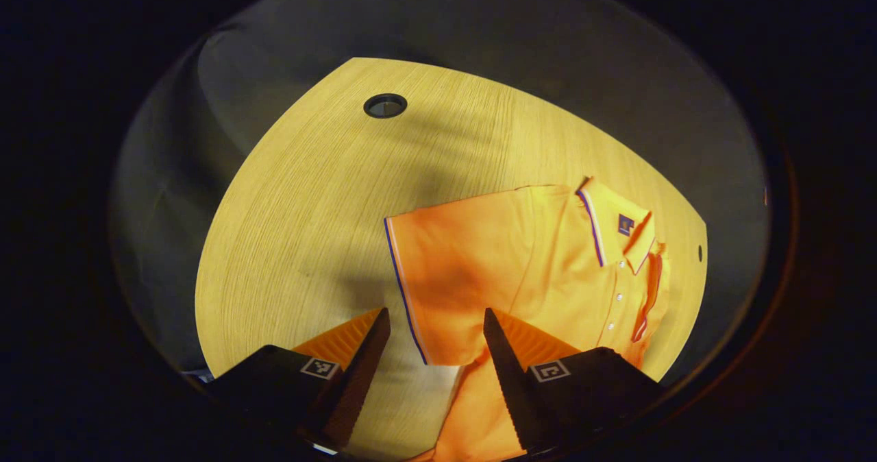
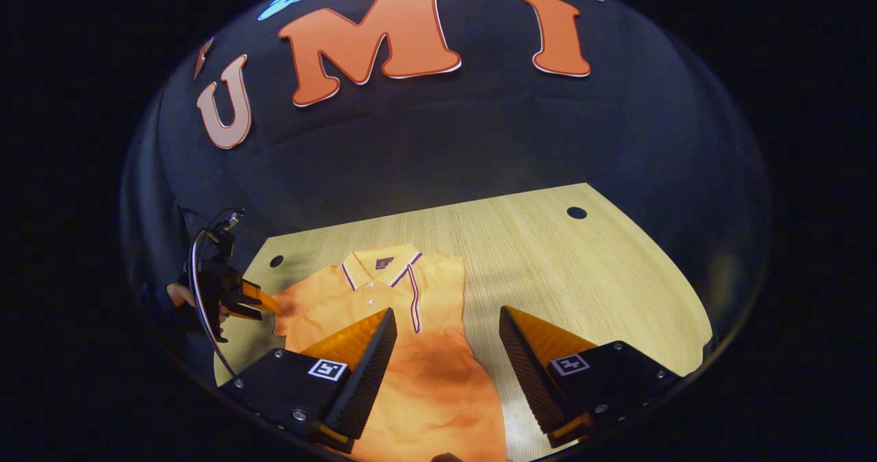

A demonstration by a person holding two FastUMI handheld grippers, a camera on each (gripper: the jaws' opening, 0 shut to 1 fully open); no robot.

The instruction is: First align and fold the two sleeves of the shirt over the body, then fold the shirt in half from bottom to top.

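Note:
An orange polo shirt (image 1: 521,270) lies flat on the wooden table (image 1: 308,201), collar (image 1: 620,225) to the right in the left gripper view. Its near sleeve (image 1: 438,284) spreads outward, the striped hem running down between my fingertips. My left gripper (image 1: 436,325) is open just above that hem and holds nothing. In the right gripper view the shirt (image 2: 425,366) has its collar (image 2: 380,263) at the far end. The other sleeve (image 2: 442,290) lies folded over the chest. My right gripper (image 2: 447,321) hangs open over the shirt's body. The left gripper (image 2: 264,304), held by a hand, is at the spread sleeve.
The table has small round holes (image 1: 385,105) (image 2: 577,212) near its corners. Bare wood (image 2: 582,284) stretches to the right of the shirt in the right gripper view. The dark booth wall (image 2: 438,147) stands behind the table's far edge.

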